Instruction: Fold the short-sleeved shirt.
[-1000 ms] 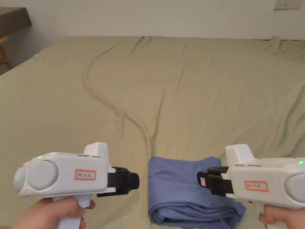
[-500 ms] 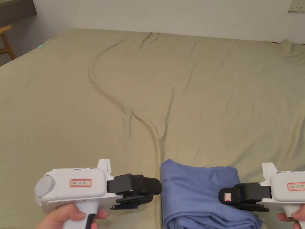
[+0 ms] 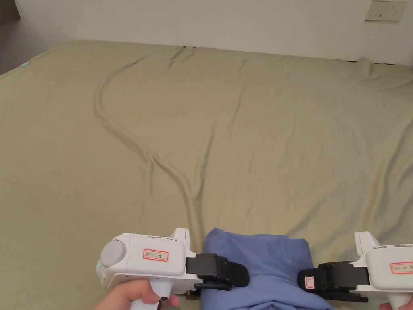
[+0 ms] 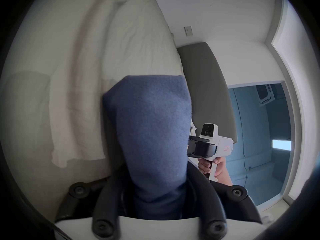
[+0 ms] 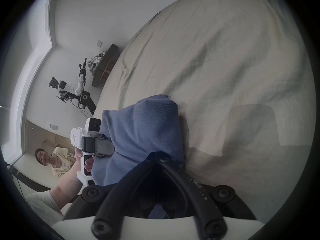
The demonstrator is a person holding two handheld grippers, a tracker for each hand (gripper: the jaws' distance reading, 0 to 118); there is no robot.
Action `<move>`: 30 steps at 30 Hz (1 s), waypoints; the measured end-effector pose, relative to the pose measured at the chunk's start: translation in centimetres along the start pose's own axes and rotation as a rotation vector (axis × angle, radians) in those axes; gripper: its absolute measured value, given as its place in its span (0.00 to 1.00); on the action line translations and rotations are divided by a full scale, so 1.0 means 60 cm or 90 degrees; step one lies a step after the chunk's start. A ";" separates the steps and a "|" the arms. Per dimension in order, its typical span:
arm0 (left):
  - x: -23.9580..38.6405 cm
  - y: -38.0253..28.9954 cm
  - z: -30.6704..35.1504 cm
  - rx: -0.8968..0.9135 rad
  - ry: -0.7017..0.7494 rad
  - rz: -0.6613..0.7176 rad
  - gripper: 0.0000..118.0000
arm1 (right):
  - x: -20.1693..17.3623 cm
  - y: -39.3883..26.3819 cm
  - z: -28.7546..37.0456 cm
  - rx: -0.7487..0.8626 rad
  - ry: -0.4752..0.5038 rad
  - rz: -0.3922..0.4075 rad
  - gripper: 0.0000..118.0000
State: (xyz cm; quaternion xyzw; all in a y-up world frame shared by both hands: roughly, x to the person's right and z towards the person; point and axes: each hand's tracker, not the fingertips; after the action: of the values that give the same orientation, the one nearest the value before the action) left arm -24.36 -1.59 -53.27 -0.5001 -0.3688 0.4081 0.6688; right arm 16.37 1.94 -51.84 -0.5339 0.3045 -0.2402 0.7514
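Shirt nearly folded
Your left gripper (image 3: 242,278) and right gripper (image 3: 304,280) each clamp a side of the compact blue cotton short-sleeved shirt (image 3: 262,258) on the olive bedsheet (image 3: 242,133); only tidying seems left

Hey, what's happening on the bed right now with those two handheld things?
A person holds a gripper in each hand over a bed with an olive sheet. A blue short-sleeved shirt, already folded into a compact bundle, sits at the near edge. The left gripper and right gripper each pinch one side of the bundle, with cloth caught between their jaws.
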 end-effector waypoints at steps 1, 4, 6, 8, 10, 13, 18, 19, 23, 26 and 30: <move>0.004 -0.001 0.002 -0.001 0.010 -0.007 0.20 | -0.004 -0.003 0.002 0.005 -0.003 0.008 0.00; 0.025 0.001 0.028 -0.010 0.035 -0.049 0.18 | -0.016 -0.007 0.015 0.024 -0.002 0.038 0.00; 0.040 0.012 0.055 -0.024 0.052 -0.052 0.18 | -0.024 -0.011 0.023 0.020 0.020 0.054 0.00; 0.060 0.022 0.093 -0.035 0.097 -0.121 0.17 | -0.035 -0.016 0.032 0.018 0.011 0.082 0.00; 0.069 0.045 0.150 -0.041 0.149 -0.123 0.17 | -0.041 -0.020 0.036 0.004 -0.009 0.095 0.00; 0.084 0.074 0.245 -0.048 0.255 -0.154 0.17 | -0.047 -0.025 0.045 0.005 -0.006 0.099 0.00; 0.086 0.132 0.421 -0.069 0.514 -0.216 0.17 | -0.077 -0.030 0.048 0.026 0.004 0.126 0.00; 0.080 0.143 0.456 -0.067 0.580 -0.218 0.17 | -0.088 -0.031 0.047 0.022 -0.001 0.139 0.00; 0.038 0.175 0.560 -0.060 0.833 -0.219 0.17 | -0.120 -0.032 0.036 0.010 -0.006 0.165 0.00; 0.001 0.193 0.627 -0.027 0.914 -0.161 0.17 | -0.139 -0.034 0.022 -0.007 -0.032 0.191 0.00; -0.027 0.193 0.666 -0.009 0.979 -0.132 0.17 | -0.150 -0.032 0.017 -0.016 -0.037 0.201 0.00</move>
State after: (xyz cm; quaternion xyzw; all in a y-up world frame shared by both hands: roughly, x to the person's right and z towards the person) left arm -63.06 13.59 -55.54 -0.6098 0.1513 -0.1208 0.7686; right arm 10.73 8.19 -47.98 -0.4958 0.3658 -0.0998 0.7813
